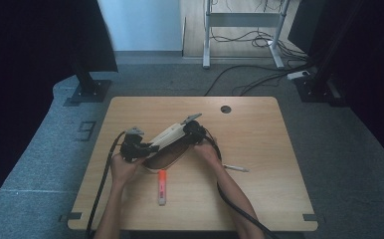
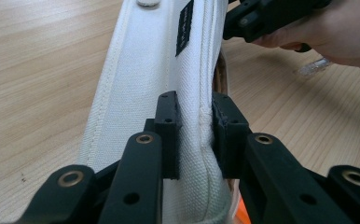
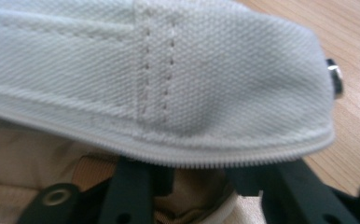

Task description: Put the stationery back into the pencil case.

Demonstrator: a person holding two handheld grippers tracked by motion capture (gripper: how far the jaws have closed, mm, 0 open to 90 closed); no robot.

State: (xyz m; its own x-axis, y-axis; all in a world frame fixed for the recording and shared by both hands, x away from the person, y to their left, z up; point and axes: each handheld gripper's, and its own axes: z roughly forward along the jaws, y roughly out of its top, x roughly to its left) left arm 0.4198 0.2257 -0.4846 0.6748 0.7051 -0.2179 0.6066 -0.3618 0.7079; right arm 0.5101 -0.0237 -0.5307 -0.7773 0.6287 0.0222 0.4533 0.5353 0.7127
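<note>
A: Where's the white pouch?
B: Mid-table, left gripper clenched on its edge. The right gripper sits at the zipper rim; grip unclear, canvas blocks it.
A: Around it?
B: Orange highlighter just below, pen to the pouch's right.

We note the pouch is off-white woven canvas, matt and coarse-grained, with stitched seams and a fine-toothed white zip edge. Its lining looks like smooth beige fabric. A small black label looks woven. The table is pale wood-grain laminate, smooth with low sheen. The left gripper is matt black plastic with bright metal rivets. The highlighter appears to be glossy orange plastic.
</note>
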